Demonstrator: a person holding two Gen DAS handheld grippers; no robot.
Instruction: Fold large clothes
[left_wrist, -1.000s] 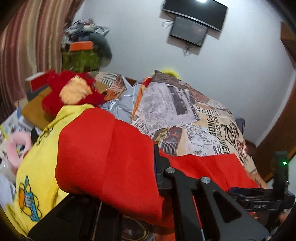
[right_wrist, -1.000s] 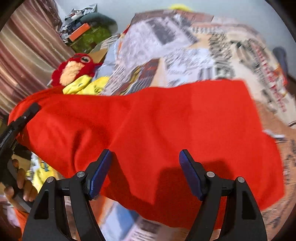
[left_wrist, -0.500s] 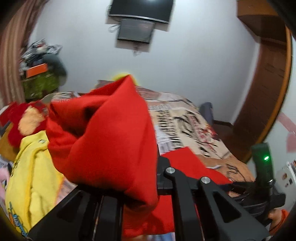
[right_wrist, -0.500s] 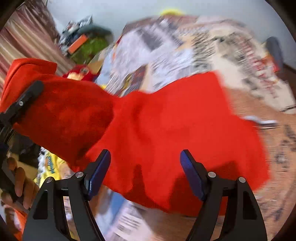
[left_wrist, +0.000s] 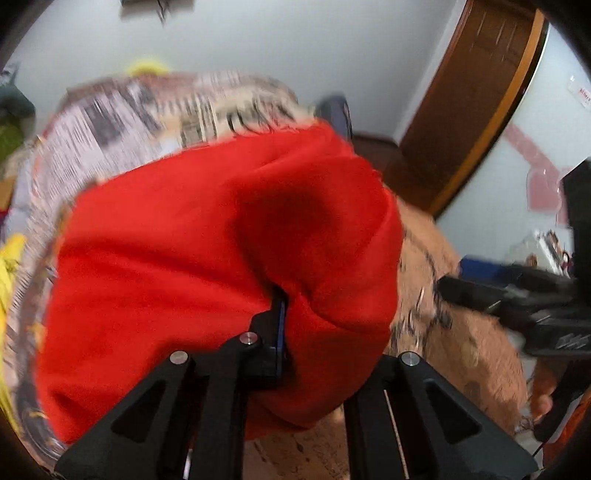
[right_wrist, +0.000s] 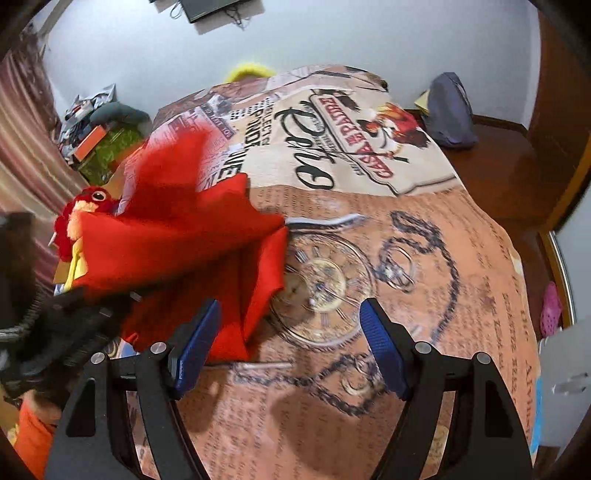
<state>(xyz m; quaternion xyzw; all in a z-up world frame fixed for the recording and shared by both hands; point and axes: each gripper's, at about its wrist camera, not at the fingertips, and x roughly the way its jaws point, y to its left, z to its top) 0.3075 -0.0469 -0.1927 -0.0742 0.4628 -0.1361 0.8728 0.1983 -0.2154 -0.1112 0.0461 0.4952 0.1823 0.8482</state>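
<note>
A large red garment (left_wrist: 192, 251) fills the left wrist view, bunched over my left gripper (left_wrist: 286, 314), which is shut on its cloth; the right finger is buried in the fabric. In the right wrist view the same garment (right_wrist: 177, 236) hangs lifted at the left over the printed bedspread (right_wrist: 424, 258), held up by the left gripper's black body (right_wrist: 55, 332). My right gripper (right_wrist: 288, 343) is open and empty, blue pads apart, just right of the garment's hanging edge and above the bed.
A red plush toy (right_wrist: 85, 210) and yellow cloth (right_wrist: 75, 262) lie at the bed's left edge. Clutter (right_wrist: 99, 129) stands by the striped curtain. A grey-blue bag (right_wrist: 450, 110) sits on the floor beyond the bed. A wooden door (left_wrist: 472, 99) is at right.
My left gripper has swung right with the red garment, lifting and bunching it over itself. The right gripper has drawn off the cloth, which now lies to its left, baring the bedspread.
</note>
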